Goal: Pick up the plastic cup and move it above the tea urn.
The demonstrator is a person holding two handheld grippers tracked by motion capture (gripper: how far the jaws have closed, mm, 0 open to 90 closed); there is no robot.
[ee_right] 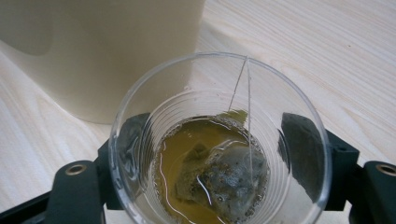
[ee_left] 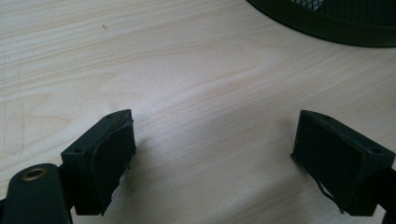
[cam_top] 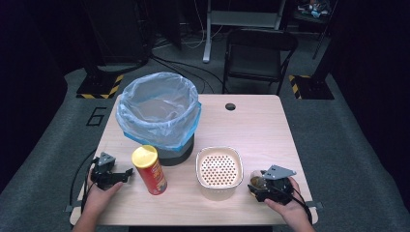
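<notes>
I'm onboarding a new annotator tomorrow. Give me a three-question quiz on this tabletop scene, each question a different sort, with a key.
1. True or false: the left gripper holds the can.
2. What lies in the liquid in the cup?
3. The strainer stands: A) inside the bin; B) between the can and the cup; C) on the chair.

Key
1. False: its jaws stand open over bare table.
2. A tea bag, its string running up to the rim.
3. B. The right gripper has its jaws on either side of the cup.
</notes>
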